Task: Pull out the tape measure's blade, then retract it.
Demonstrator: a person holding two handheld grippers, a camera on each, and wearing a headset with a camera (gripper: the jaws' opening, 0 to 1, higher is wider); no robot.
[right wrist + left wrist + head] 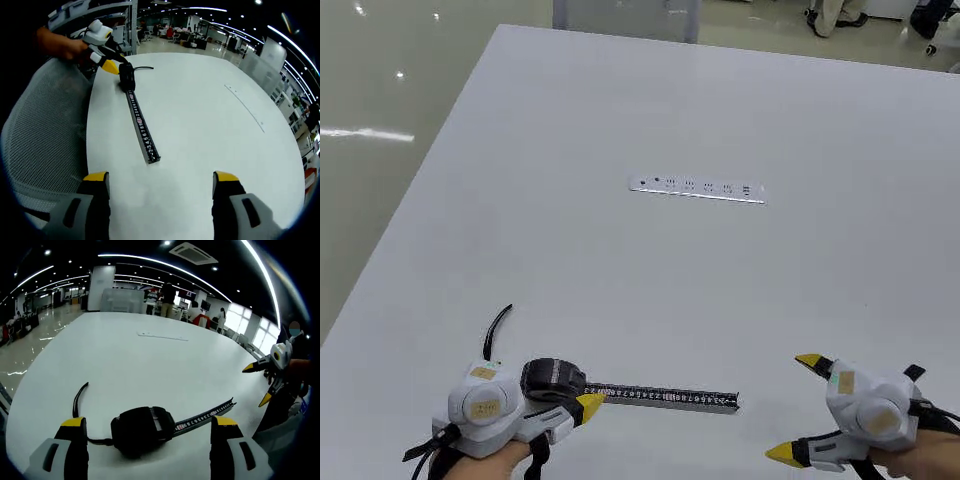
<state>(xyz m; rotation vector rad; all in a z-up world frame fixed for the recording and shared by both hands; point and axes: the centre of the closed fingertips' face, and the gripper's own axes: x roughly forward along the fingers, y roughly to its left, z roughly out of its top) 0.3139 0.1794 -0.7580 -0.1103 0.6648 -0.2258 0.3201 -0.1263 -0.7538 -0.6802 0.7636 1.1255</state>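
Smooth white table (720, 120) with a faint sheen, above a polished, reflective floor (380, 100). The tape measure (142, 430) has a matt black case, probably plastic, and a dark blade (665, 398) with printed markings. Open grey mesh forms the chair back (45, 150).

I'm seeing the tape measure's case (553, 379) showing black, and its blade (665, 397) showing dark with a row of white numerals and tick marks. The left gripper (149, 422) and right gripper (795, 408) are both wearing pale grey-white shells with yellow jaw tips. The table (670, 280) is reading plain white, its power strip (697, 189) is glinting silver-white, and the cord (497, 328) is showing black. I'm also picking out a grey mesh chair back (45, 145).
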